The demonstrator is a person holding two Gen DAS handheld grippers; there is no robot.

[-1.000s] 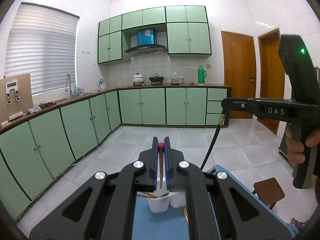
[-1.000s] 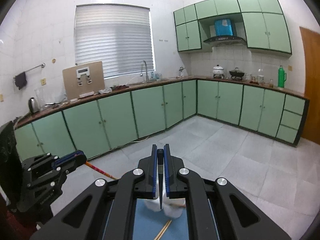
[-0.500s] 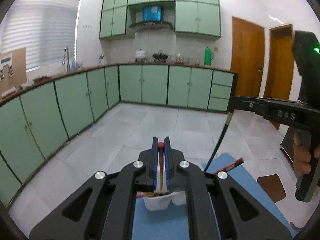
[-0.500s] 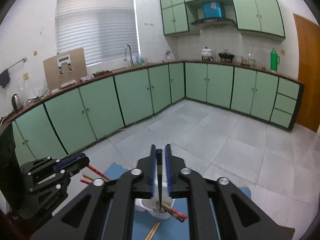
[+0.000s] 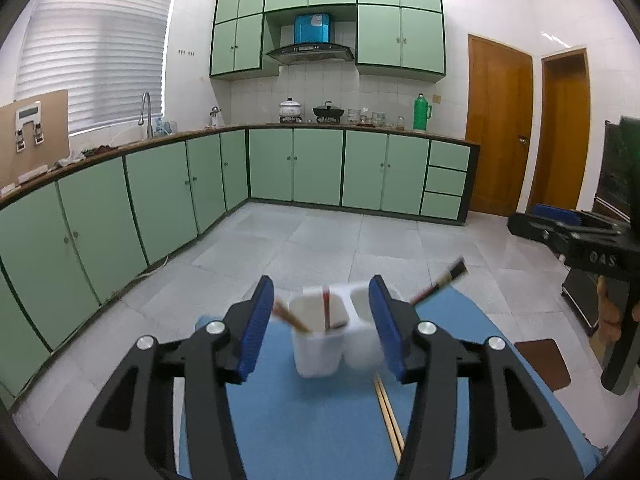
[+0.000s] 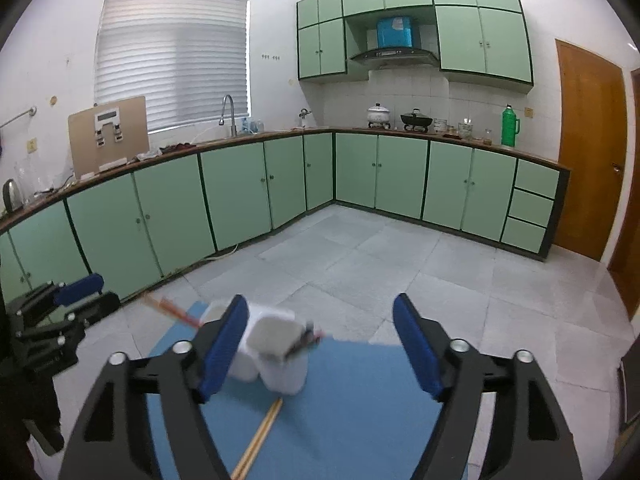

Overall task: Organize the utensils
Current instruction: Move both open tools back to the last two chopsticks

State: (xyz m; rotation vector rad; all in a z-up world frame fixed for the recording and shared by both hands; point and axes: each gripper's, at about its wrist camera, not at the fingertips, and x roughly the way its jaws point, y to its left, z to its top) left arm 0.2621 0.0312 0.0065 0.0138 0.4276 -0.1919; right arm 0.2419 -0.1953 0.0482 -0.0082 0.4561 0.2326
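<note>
Moved since a second ago: both claws, then pinched on sticks, have dropped toward the holder and let go.

Left claw (image 5: 322,320): I have it spreading, nothing pinched; white two-cup holder (image 5: 320,344) just ahead between its pads, a red-tipped chopstick (image 5: 326,307) in the cup.

Loose wooden chopsticks (image 5: 388,420): on the blue tabletop (image 5: 304,432), just under its right finger.

Right claw (image 6: 320,344): I have it spreading wide, empty; holder ahead-left.

Next pick: I'd approach low, straddle both sticks together.
</note>
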